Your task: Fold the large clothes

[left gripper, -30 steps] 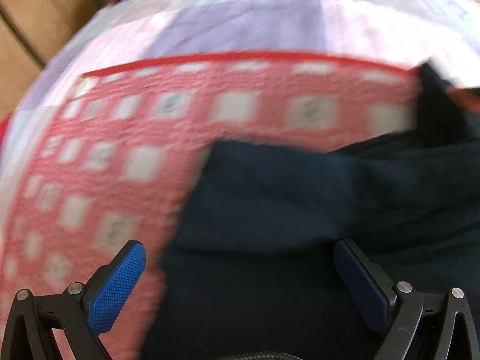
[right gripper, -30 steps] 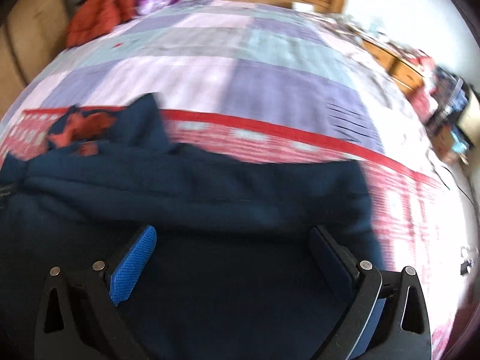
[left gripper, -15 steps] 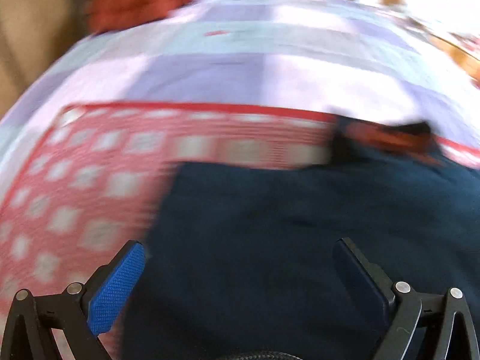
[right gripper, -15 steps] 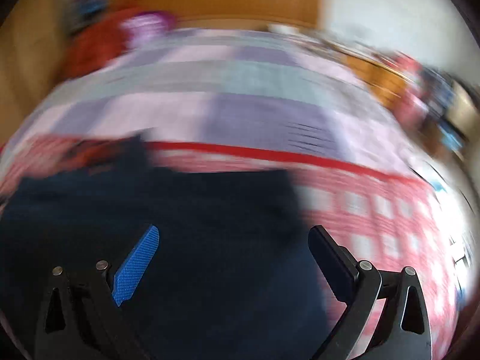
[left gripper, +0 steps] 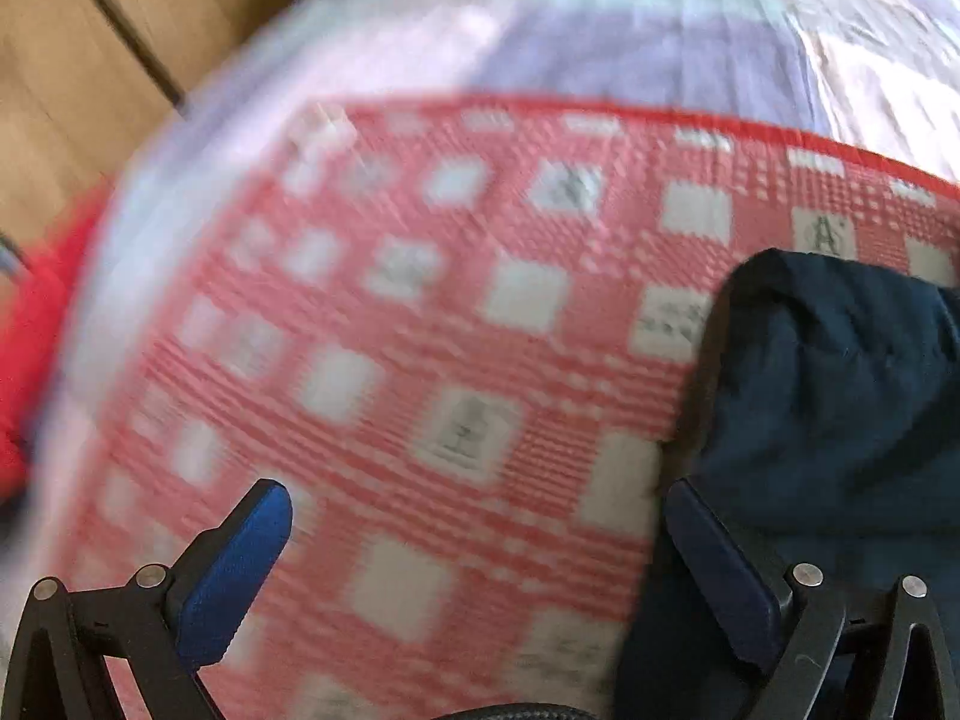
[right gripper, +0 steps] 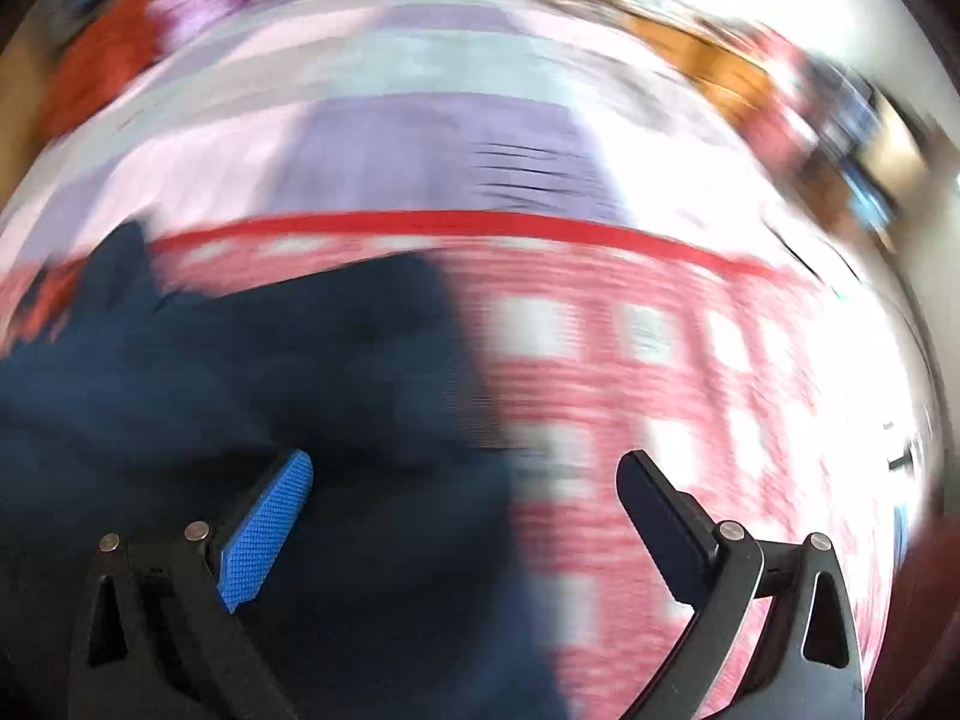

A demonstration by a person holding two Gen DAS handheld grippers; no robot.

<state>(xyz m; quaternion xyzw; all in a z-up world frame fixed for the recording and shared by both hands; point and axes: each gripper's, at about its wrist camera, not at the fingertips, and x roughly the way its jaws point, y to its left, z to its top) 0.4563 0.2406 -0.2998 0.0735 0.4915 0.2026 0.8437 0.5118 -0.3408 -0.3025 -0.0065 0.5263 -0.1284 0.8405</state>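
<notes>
A large navy garment (left gripper: 840,396) lies on a red-and-white checked cloth (left gripper: 456,324) spread over the bed. In the left wrist view its left edge sits at the right side of the frame, and my left gripper (left gripper: 474,510) stands open over the bare checked cloth, its right finger (left gripper: 714,540) beside the garment's edge. In the right wrist view the navy garment (right gripper: 252,372) fills the left half, its right edge running down the middle. My right gripper (right gripper: 462,480) is open straddling that edge, holding nothing. An orange patch (right gripper: 42,306) shows at the garment's far left.
A bedspread of lilac and pale blocks (right gripper: 432,138) lies beyond the checked cloth (right gripper: 648,372). A wooden wall (left gripper: 72,72) and a red item (left gripper: 30,348) are at the left. Red clothes (right gripper: 96,66) and a wooden headboard lie at the back, cluttered furniture (right gripper: 798,96) at the right.
Both views are motion-blurred. The left gripper has swung left, off the garment onto the checked cloth. The right gripper has shifted right to the garment's right edge. Both have stayed open.
</notes>
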